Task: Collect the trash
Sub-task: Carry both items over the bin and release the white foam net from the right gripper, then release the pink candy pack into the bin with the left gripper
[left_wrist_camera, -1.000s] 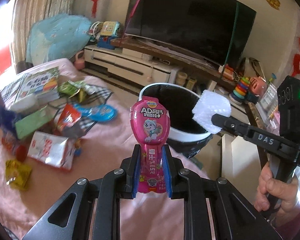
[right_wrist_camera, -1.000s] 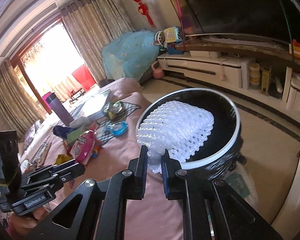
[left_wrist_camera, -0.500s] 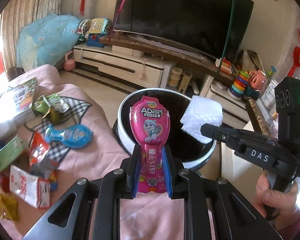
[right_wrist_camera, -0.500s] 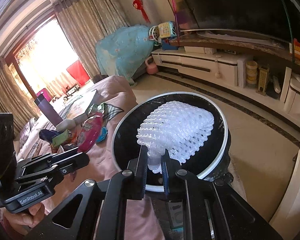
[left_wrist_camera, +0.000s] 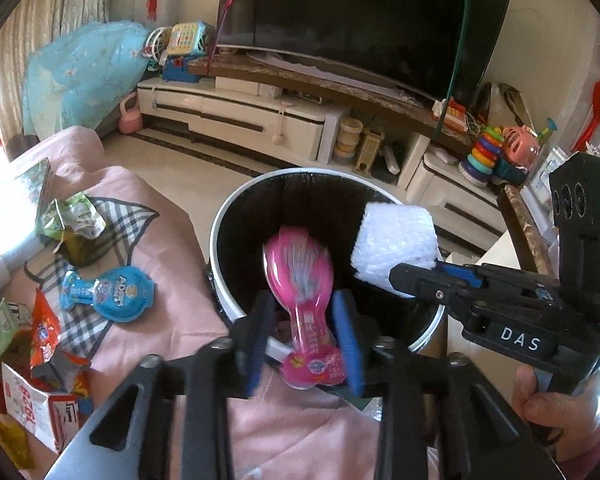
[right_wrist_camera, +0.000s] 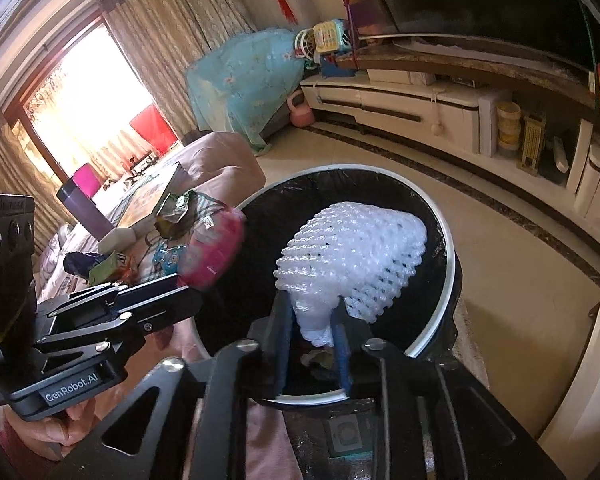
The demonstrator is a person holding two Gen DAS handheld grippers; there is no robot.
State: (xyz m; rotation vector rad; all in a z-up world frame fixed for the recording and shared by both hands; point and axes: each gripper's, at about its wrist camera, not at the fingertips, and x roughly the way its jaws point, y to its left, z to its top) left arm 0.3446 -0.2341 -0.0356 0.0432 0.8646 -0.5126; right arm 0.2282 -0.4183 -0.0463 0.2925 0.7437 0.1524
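**Two pieces of trash being let go over the bin**

A living room with a dark television and a low white cabinet is lying beyond the pink-covered surface (left_wrist_camera: 112,344), where wrappers and cartons are lying scattered off to the left gripper's left. Just ahead of and below both grippers, the round bin with a white rim and black liner (left_wrist_camera: 236,216) is standing open.

The left gripper (left_wrist_camera: 300,344) is opening its jaws; the glossy pink plastic snack pouch (left_wrist_camera: 300,276), bulb-shaped with a narrow neck, is tipping forward between the blue pads, which are standing clear of it. The right gripper (right_wrist_camera: 312,336) is also opening its jaws; the white foam net sleeve (right_wrist_camera: 352,256), soft and ribbed, is sitting between them, and its squeezed end looks barely touched.

To release well, each gripper should be spreading fully while held directly over the bin's mouth. The slick pouch will likely slide free under its own weight, but the light, springy foam may be clinging to a pad, so a small downward tilt would probably help.
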